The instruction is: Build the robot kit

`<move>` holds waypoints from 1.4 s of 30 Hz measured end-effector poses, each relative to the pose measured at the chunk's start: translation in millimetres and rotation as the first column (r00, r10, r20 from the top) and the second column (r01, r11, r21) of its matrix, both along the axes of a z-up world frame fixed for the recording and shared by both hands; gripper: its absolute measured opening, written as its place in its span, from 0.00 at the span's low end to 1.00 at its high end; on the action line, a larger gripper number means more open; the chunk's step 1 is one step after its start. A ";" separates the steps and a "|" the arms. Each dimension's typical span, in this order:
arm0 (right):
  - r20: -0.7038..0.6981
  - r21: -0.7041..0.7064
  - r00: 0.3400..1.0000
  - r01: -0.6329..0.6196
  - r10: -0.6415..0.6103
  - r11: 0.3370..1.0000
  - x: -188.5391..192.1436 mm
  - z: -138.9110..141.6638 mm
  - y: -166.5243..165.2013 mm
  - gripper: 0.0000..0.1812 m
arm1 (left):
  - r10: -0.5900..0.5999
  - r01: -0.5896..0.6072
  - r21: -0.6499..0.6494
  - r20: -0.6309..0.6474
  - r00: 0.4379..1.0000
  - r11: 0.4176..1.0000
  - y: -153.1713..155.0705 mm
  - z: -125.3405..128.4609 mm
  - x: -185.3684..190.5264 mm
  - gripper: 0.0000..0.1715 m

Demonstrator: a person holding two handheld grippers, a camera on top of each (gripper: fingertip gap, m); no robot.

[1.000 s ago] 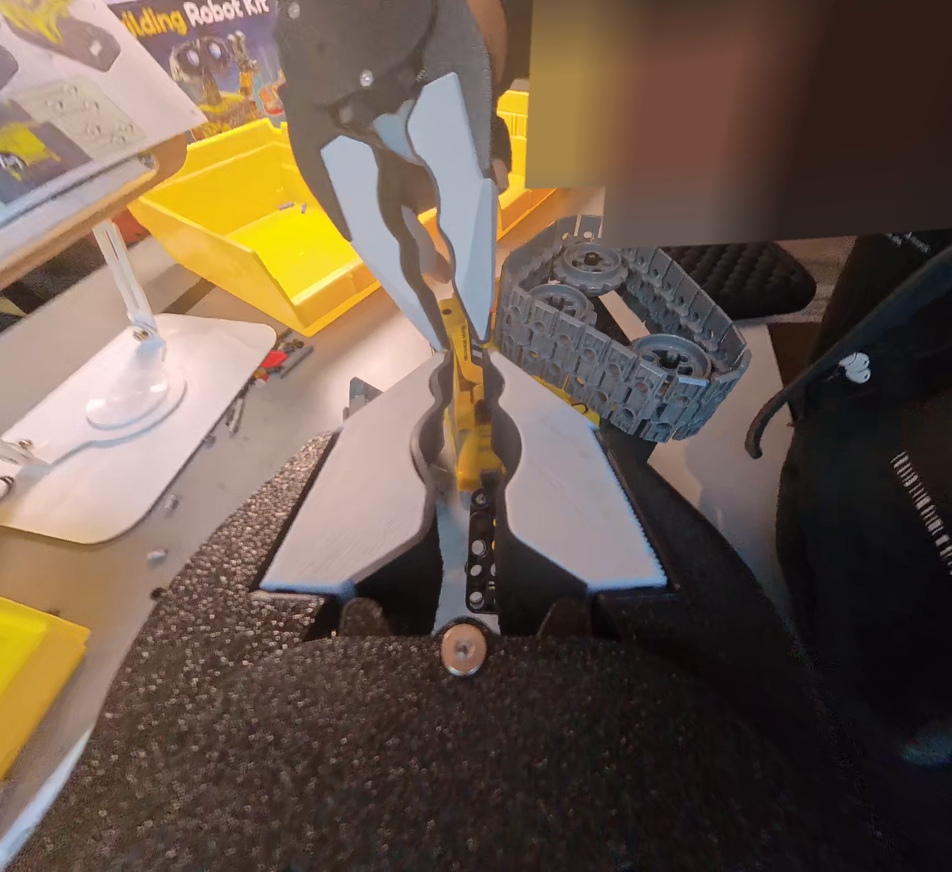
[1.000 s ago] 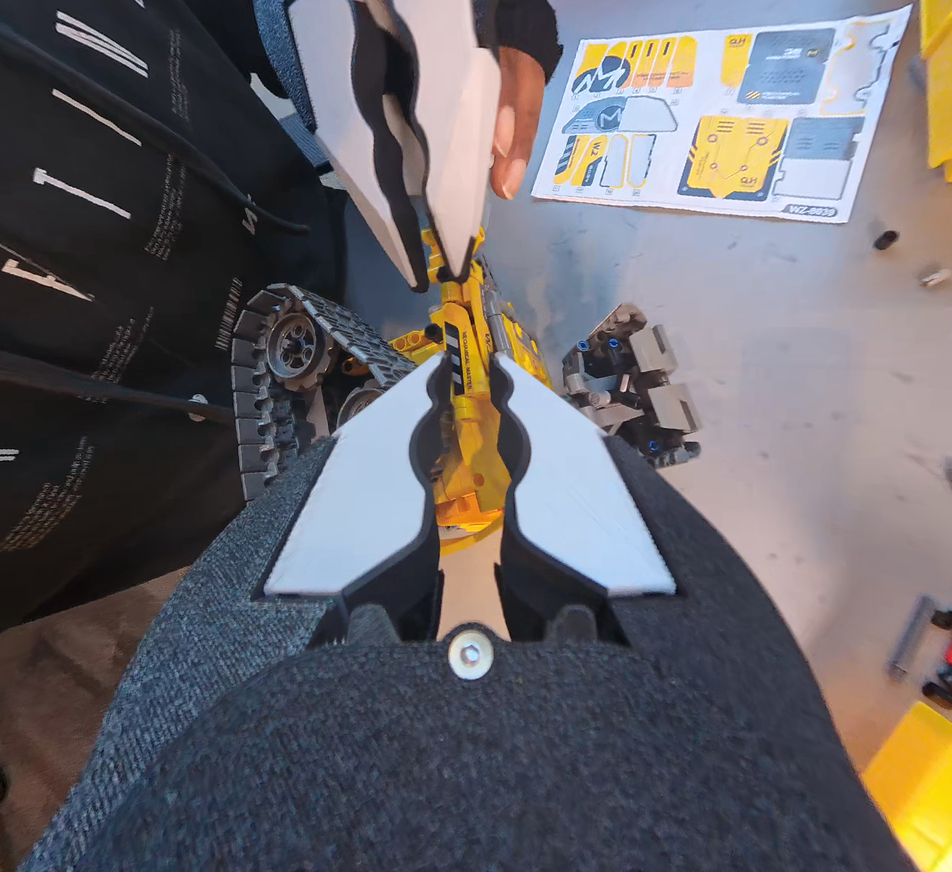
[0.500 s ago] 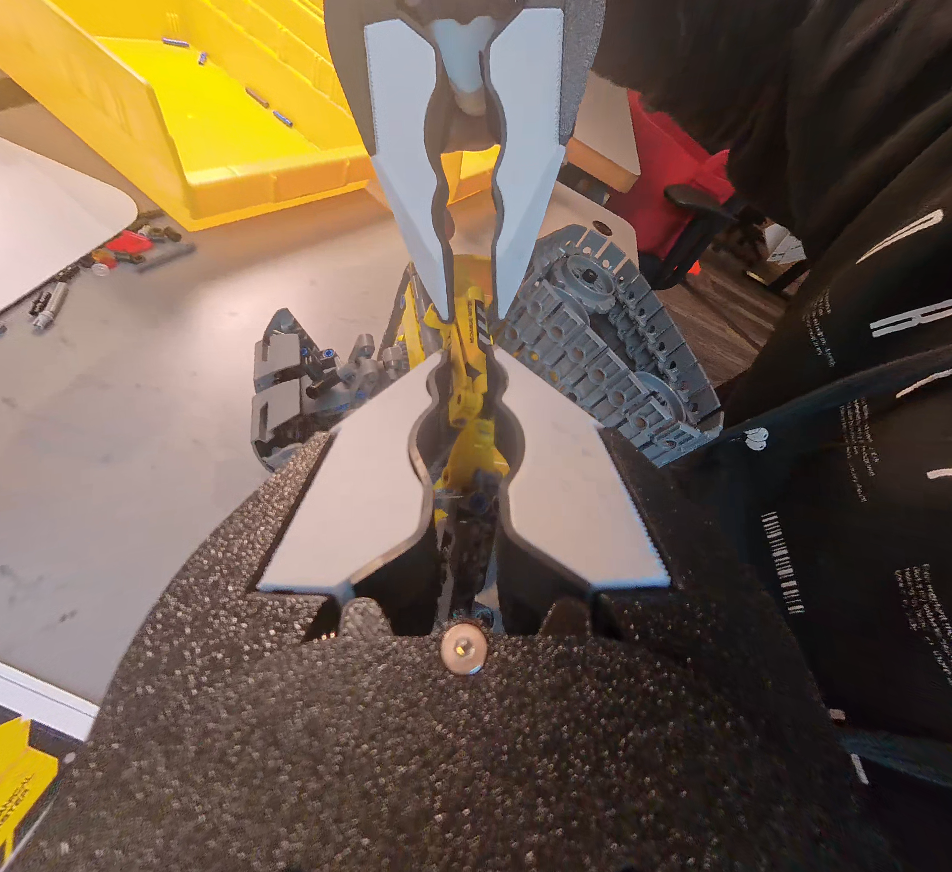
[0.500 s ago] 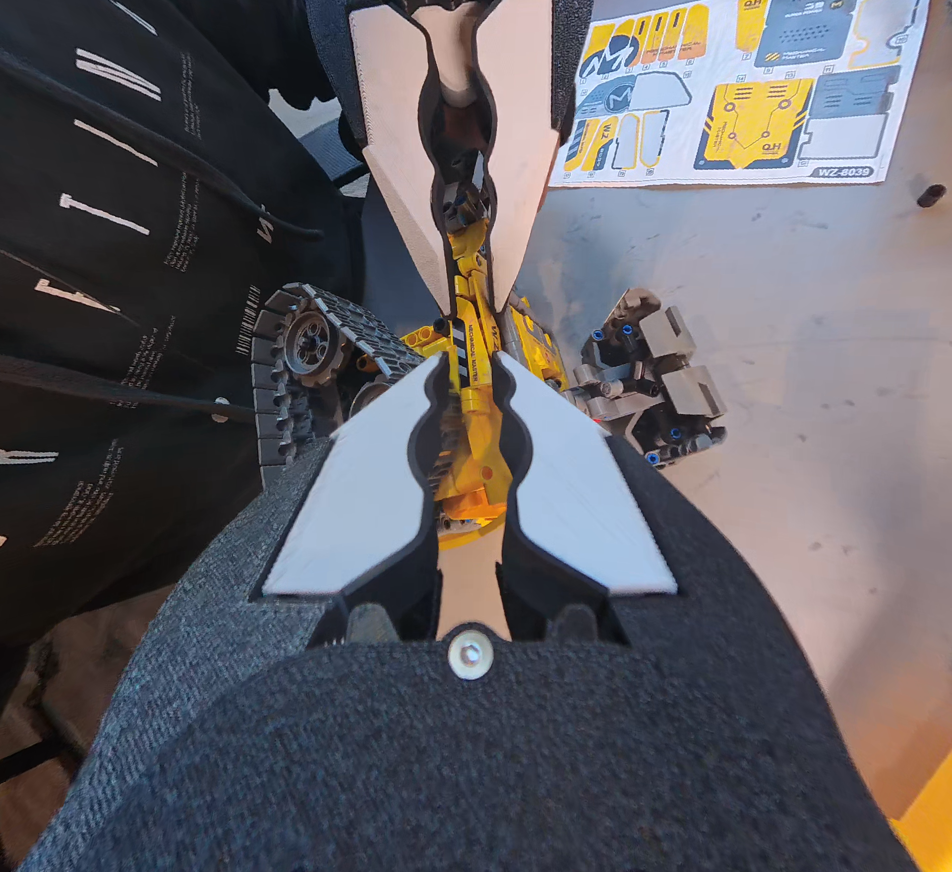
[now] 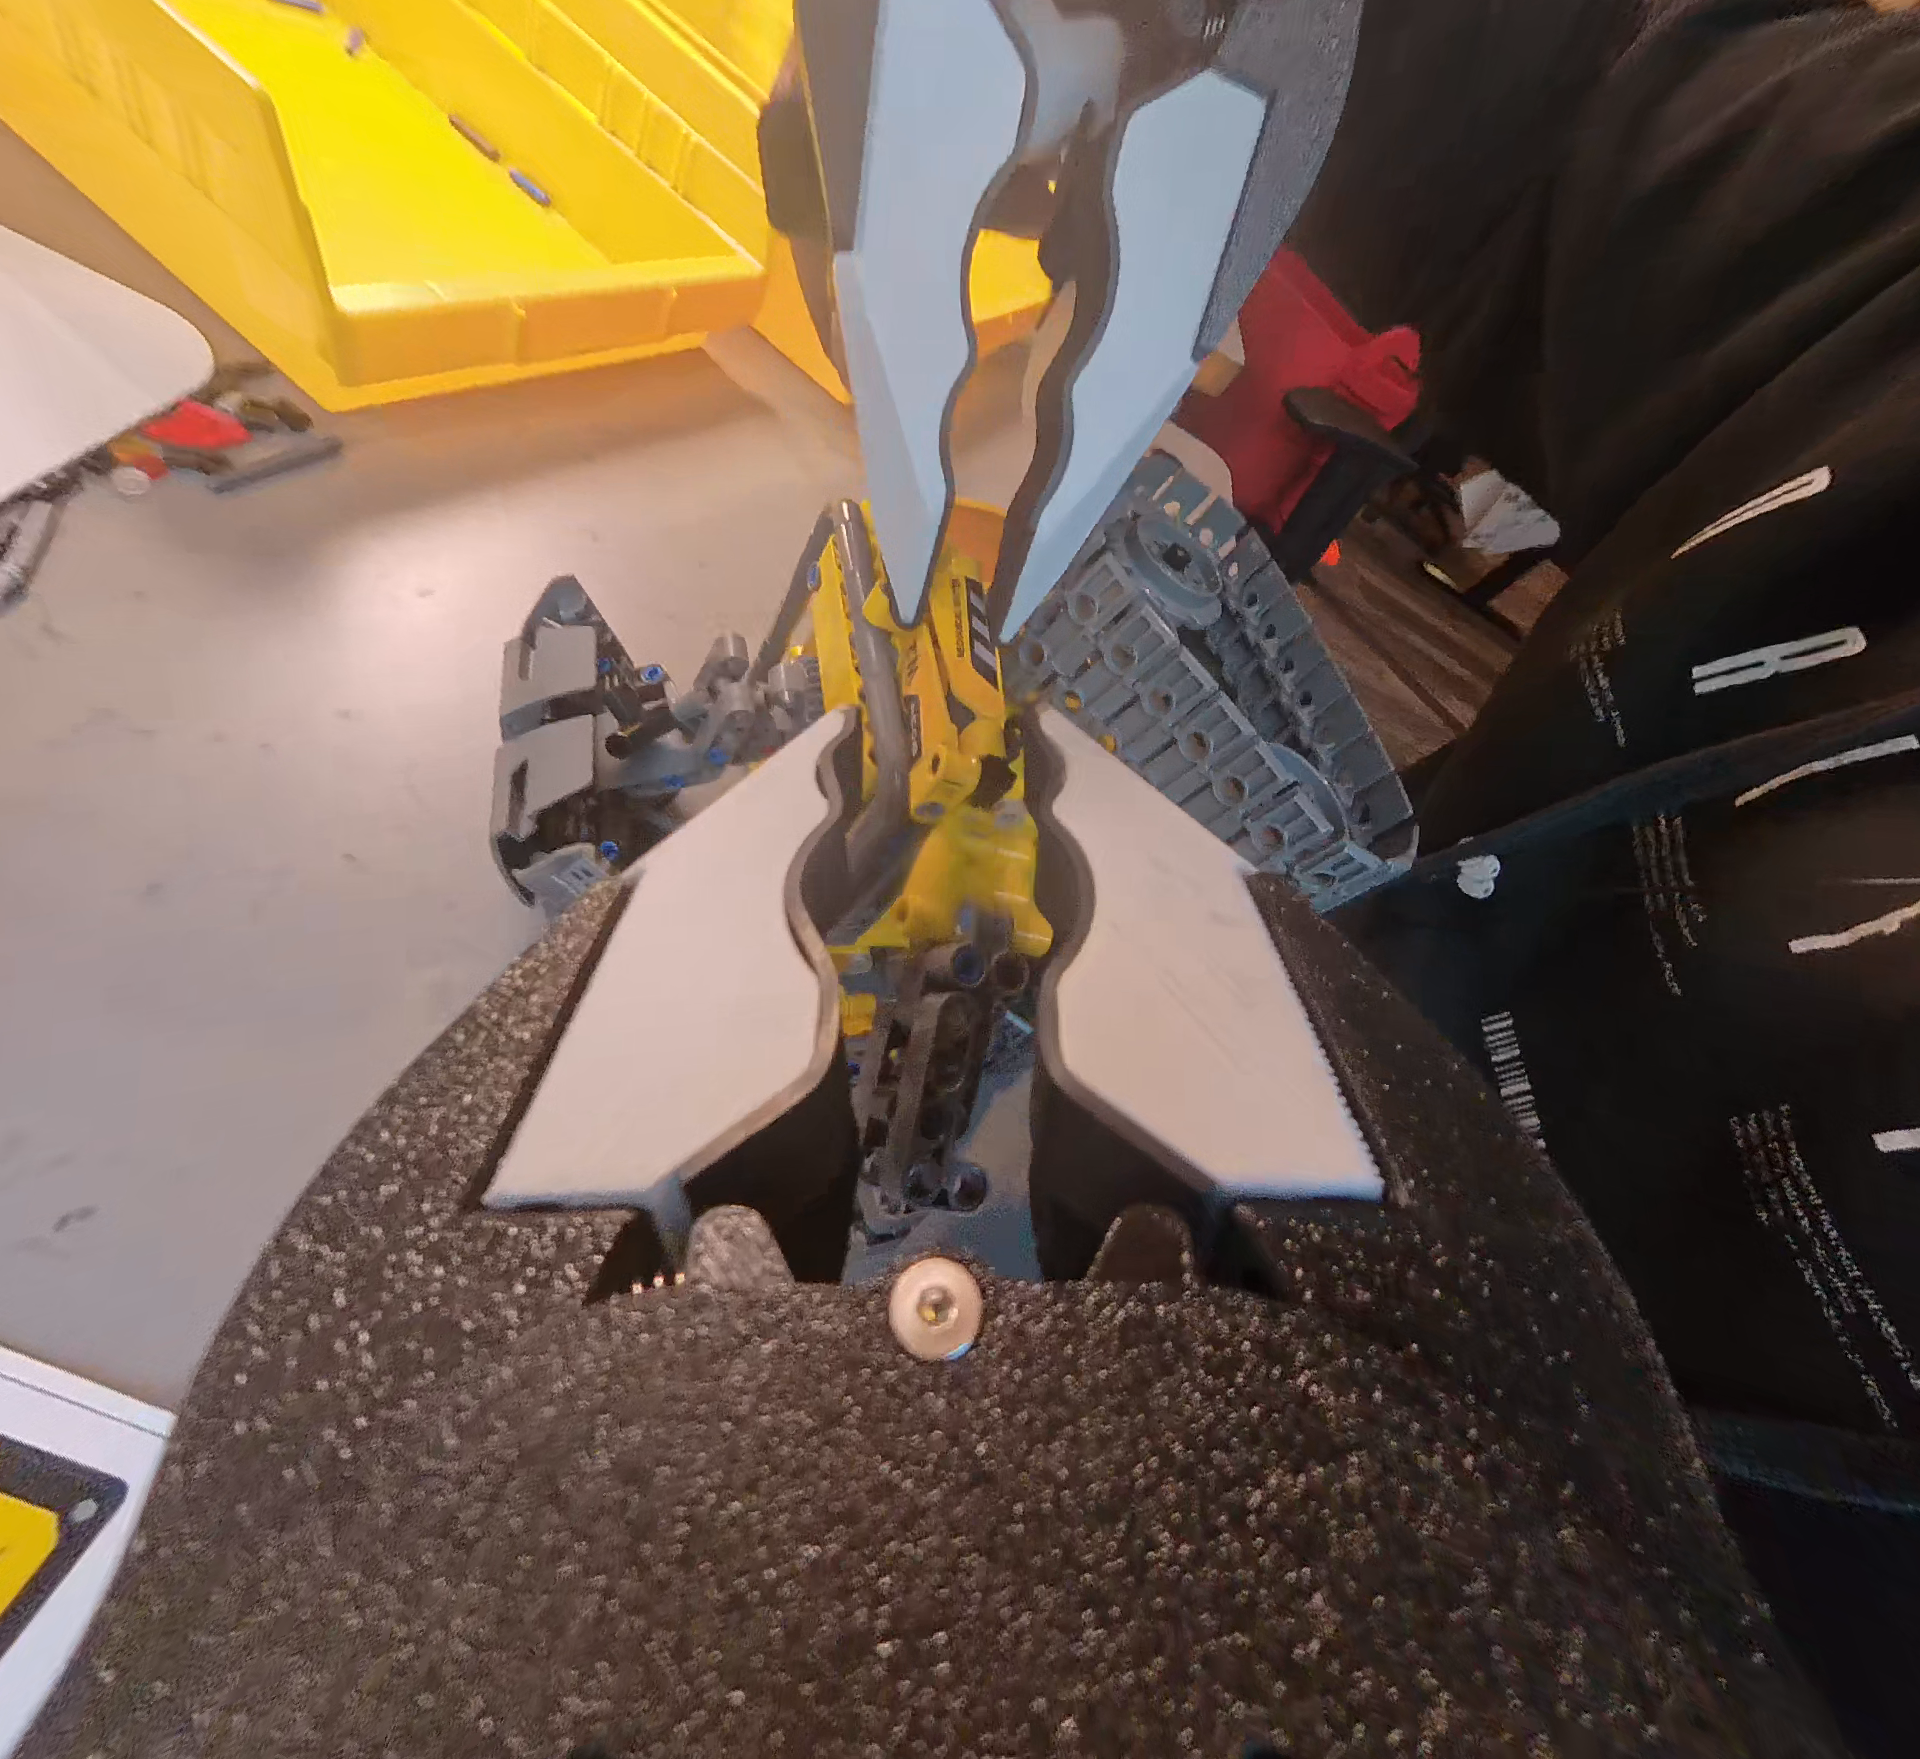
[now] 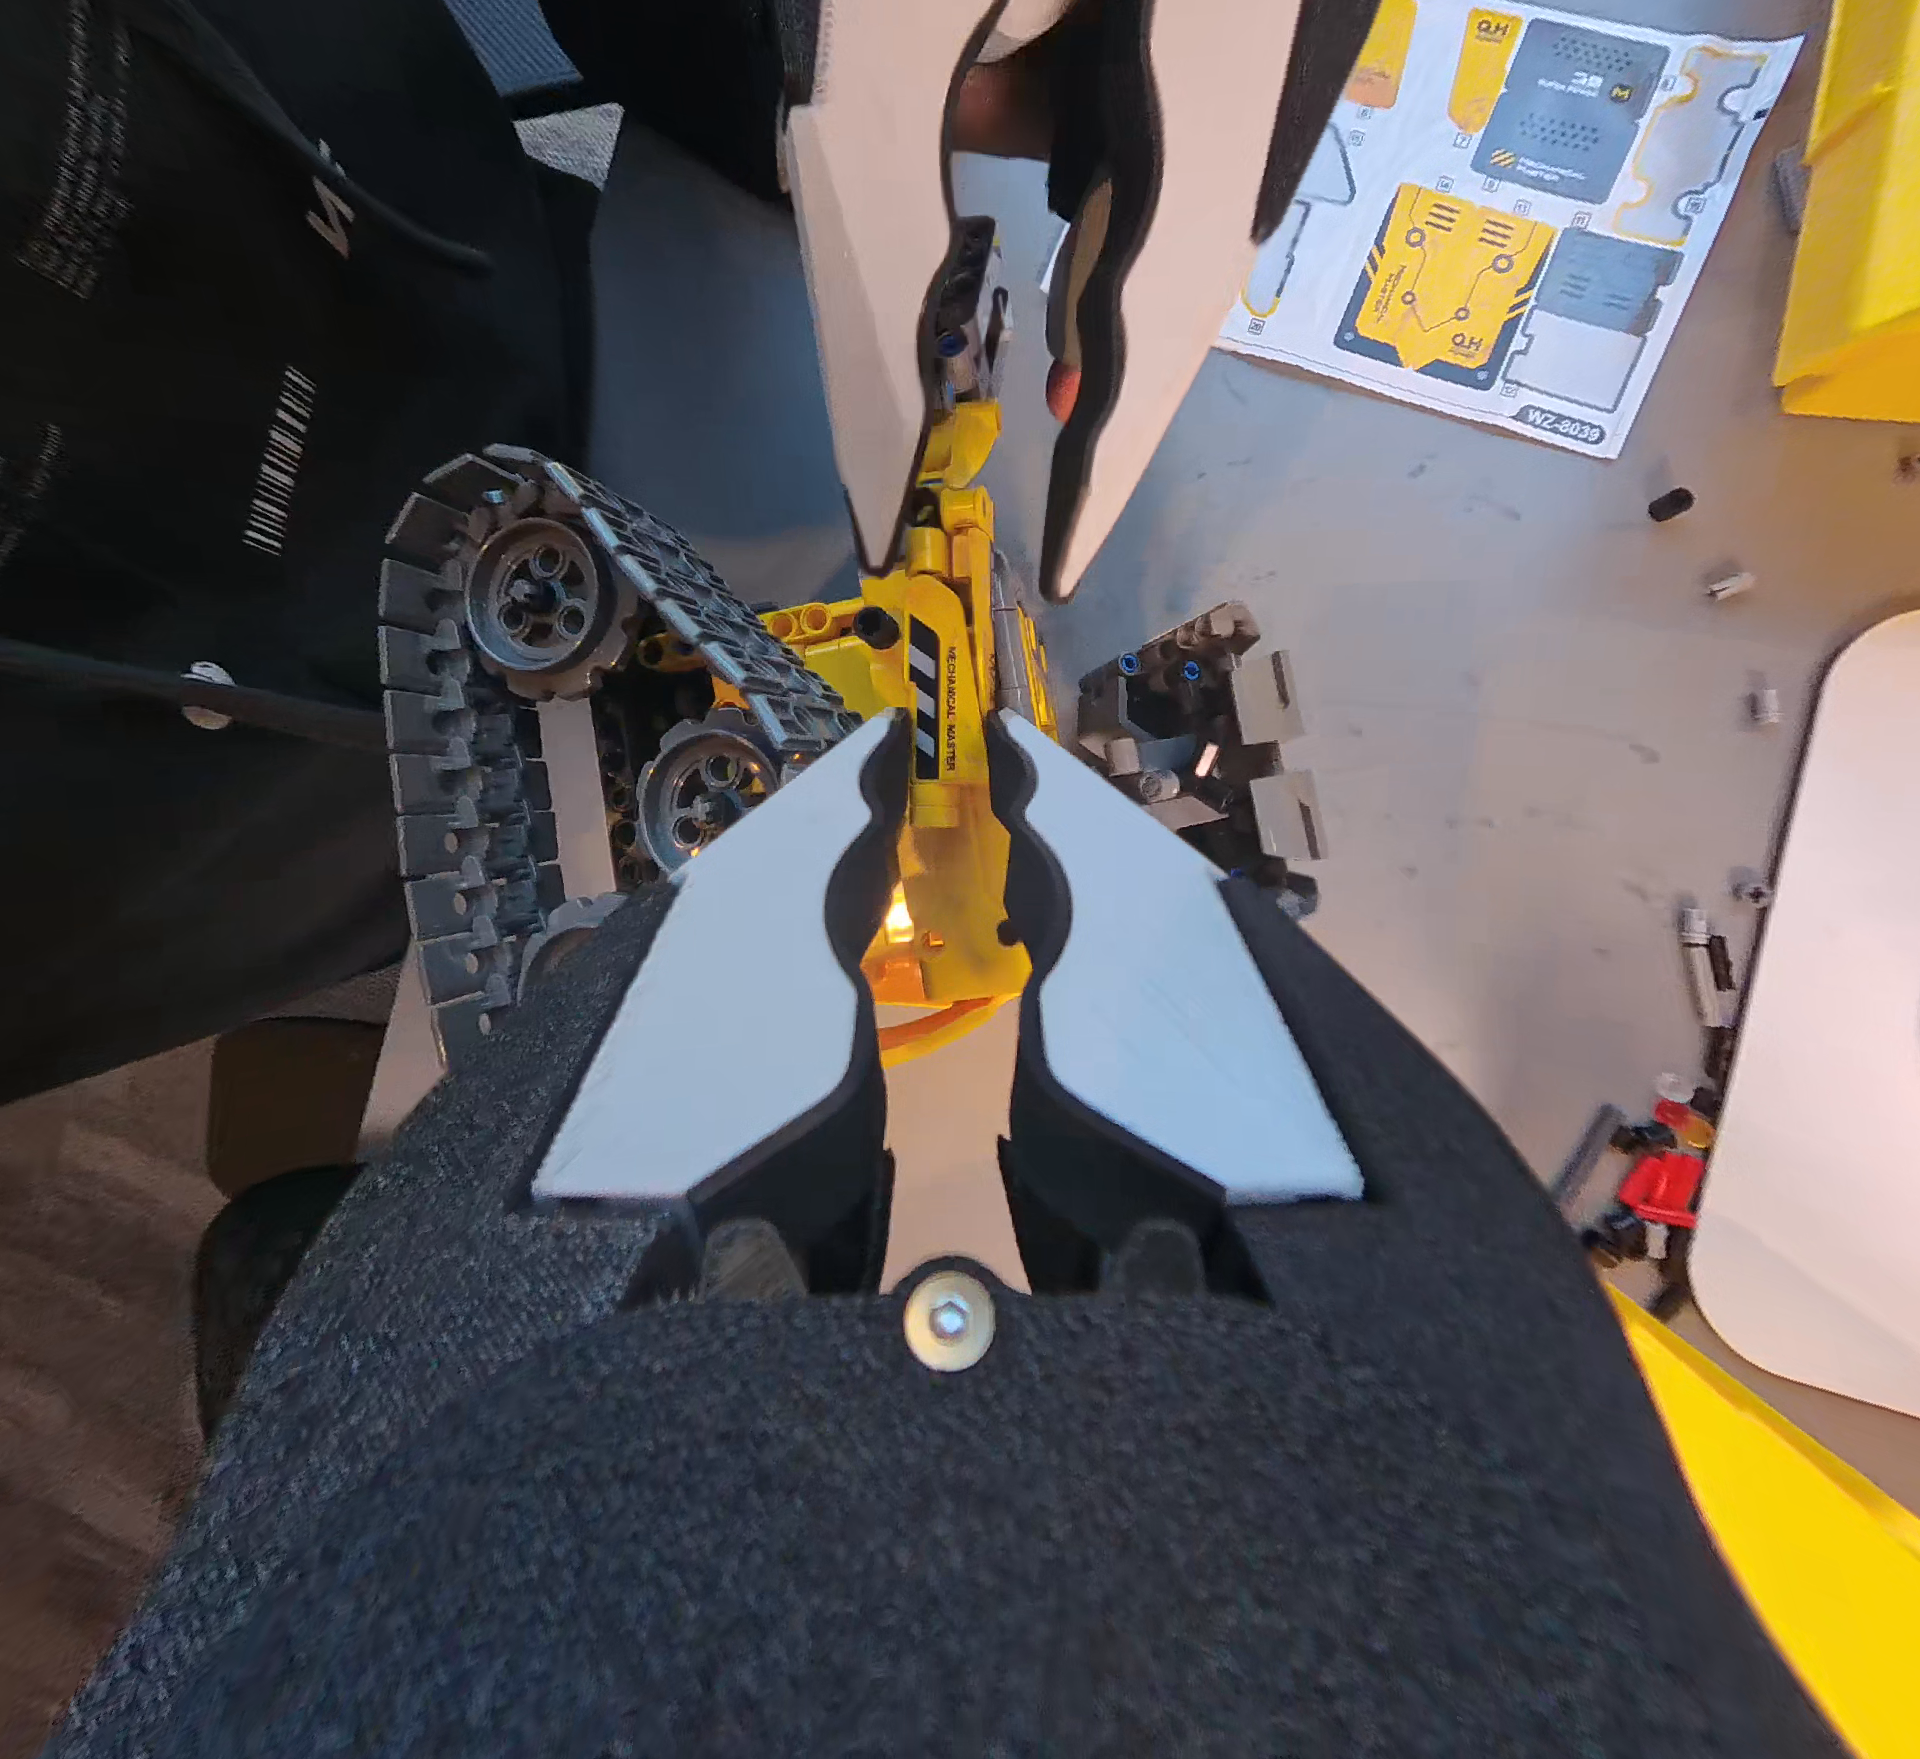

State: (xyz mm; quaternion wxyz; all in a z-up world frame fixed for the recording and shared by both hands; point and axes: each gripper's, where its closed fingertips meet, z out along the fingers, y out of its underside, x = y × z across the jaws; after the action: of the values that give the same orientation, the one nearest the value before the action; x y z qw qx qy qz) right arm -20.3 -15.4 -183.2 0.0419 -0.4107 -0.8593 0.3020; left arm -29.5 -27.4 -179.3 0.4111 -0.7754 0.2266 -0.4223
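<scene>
A yellow brick-built vehicle model with a grey caterpillar track (image 5: 1195, 701) and a grey claw (image 5: 551, 753) sits on the grey table. My left gripper (image 5: 945, 717) stands open around the model's yellow arm (image 5: 951, 836), with a gap beside the arm. In the right wrist view the left gripper (image 6: 971, 582) comes down from above with its tips apart. My right gripper (image 6: 945, 722) is shut on the same yellow arm (image 6: 935, 670) from the opposite side. It also shows in the left wrist view (image 5: 956, 623). The track (image 6: 488, 722) and claw (image 6: 1226, 743) flank it.
Yellow bins (image 5: 416, 182) stand at the back left. A sticker sheet (image 6: 1486, 255) lies on the table. A white stand base (image 6: 1829, 1034) has small loose parts (image 6: 1662, 1179) beside it. A person in black clothing (image 5: 1662, 566) is close on the track side. Only a small space, under 4 cm, lies between the two pairs of fingers.
My left gripper's fingers have spread apart and let go of the arm they were pinching. The right gripper keeps its hold. Both views have shifted slightly.
</scene>
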 end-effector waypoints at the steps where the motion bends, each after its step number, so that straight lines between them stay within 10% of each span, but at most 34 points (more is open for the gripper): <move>1: -0.005 0.017 1.000 -0.011 0.011 1.000 -0.2 -0.1 -0.1 0.08 | -0.019 0.018 -0.012 -0.013 1.000 1.000 -1.8 -4.4 3.6 0.20; 21: -0.389 0.284 0.919 0.180 -0.058 0.942 8.8 23.0 17.5 0.07 | 0.038 0.255 0.453 -0.543 0.839 0.854 13.3 13.8 9.7 0.09; 31: -0.284 0.190 0.950 0.185 -0.126 0.964 19.7 9.0 18.7 0.13 | -0.015 0.274 0.401 -0.542 0.840 0.874 14.7 0.3 16.2 0.09; 42: -0.347 0.271 0.936 0.035 0.063 0.962 21.6 10.1 11.7 0.05 | -0.028 0.250 0.424 -0.464 0.885 0.870 8.0 10.6 16.3 0.11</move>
State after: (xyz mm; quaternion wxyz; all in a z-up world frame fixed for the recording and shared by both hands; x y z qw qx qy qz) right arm 1.3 -3.8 -173.1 0.2491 -0.3339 -0.8741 0.2496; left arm -13.1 -19.4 -168.7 0.4924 -0.7080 0.4669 -0.1956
